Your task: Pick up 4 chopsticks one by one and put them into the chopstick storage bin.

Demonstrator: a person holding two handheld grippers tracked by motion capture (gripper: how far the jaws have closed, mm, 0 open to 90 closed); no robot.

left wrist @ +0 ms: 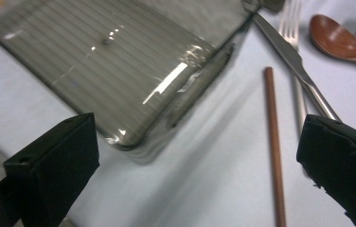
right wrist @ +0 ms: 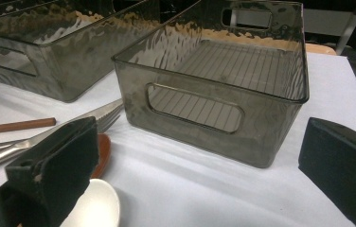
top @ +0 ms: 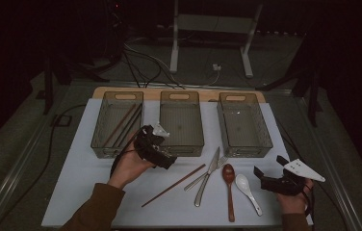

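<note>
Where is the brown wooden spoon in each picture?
High view: the brown wooden spoon lies right of centre, beside the white spoon.
Left gripper view: top right corner.
Right gripper view: a sliver at lower left, behind the jaw.
Shared landmark: the knife lying next to it.

Three bins (top: 182, 122), three chopsticks (top: 173, 185), two spoons (top: 229, 178), one knife (top: 208, 175), one fork (top: 203, 177).
</note>
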